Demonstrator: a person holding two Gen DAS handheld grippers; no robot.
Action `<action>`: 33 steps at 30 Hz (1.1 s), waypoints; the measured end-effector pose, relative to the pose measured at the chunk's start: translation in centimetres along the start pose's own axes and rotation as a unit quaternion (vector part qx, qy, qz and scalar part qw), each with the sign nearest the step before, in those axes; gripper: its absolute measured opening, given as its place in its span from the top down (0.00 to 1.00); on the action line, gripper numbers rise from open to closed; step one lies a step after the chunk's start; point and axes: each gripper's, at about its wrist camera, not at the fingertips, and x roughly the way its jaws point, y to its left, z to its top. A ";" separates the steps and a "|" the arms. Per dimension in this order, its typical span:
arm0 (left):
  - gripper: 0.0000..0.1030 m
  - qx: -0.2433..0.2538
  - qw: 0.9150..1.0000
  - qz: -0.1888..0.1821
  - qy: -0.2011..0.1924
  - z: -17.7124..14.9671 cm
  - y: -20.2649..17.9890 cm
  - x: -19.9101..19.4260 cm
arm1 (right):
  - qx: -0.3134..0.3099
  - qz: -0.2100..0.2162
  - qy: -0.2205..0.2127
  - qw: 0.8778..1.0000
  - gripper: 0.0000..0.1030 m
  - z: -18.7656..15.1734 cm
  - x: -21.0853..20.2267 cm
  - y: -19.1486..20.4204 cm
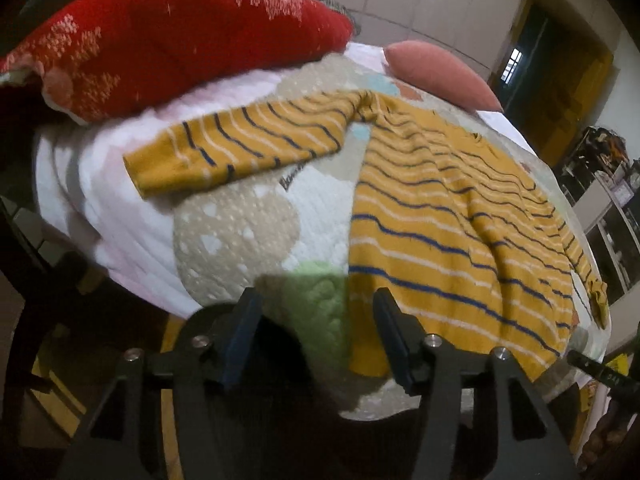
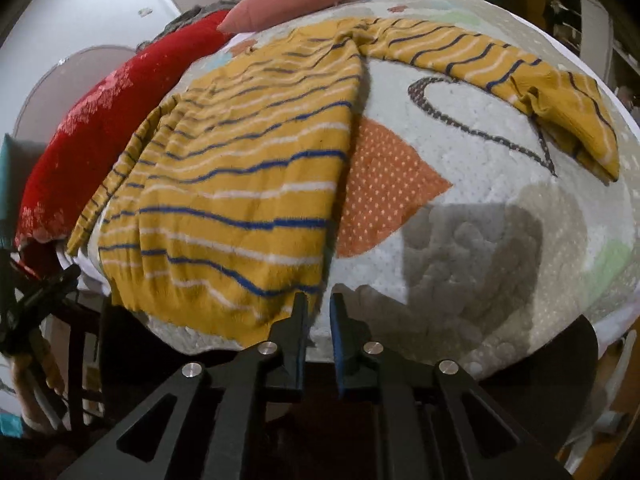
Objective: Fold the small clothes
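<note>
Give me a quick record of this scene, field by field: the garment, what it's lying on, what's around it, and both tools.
garment: yellow striped sweater, spread flat, both sleeves out to the sides
surface: patterned quilt
nearby: red cushion and pink cushion beyond the sweater
left tool: open, empty, at the sweater's hem corner
right tool: narrow gap, nothing between the pads, at the other hem corner
fold status: not yet started

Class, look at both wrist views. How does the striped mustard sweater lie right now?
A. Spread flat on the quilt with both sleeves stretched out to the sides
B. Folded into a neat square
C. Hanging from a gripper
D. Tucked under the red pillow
A: the sweater lies spread on the quilt, sleeves out to either side, and neither gripper holds it.
</note>
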 end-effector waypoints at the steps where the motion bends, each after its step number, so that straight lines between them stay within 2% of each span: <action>1: 0.42 0.002 1.000 0.002 -0.001 0.1 -0.1 -0.2 | 0.001 0.001 -0.006 1.000 0.70 0.2 -0.1 0.1; 2: 0.39 0.001 1.000 0.003 -0.001 0.3 -0.2 -0.1 | 0.001 0.001 -0.014 1.000 0.63 0.4 -0.3 0.1; 4: 0.35 -0.003 1.000 0.005 -0.003 0.4 -0.3 -0.3 | 0.000 0.001 -0.026 1.000 0.57 0.6 -0.5 0.4; 8: 0.32 -0.011 1.000 0.010 -0.005 0.6 -0.4 -0.2 | 0.009 0.007 -0.033 0.999 0.53 0.5 -0.8 0.1; 15: 0.30 -0.022 1.000 0.019 -0.001 0.5 0.2 0.2 | 0.029 0.005 -0.043 0.999 0.48 0.7 -1.3 -1.0; 28: 0.29 -0.038 0.999 0.024 0.001 0.4 1.2 0.6 | 0.000 -0.013 -0.047 0.999 0.43 1.1 -1.2 0.4; 33: 0.25 -0.046 0.999 0.025 -0.001 0.3 1.5 0.7 | -0.007 -0.016 -0.048 0.999 0.43 1.2 -1.2 0.6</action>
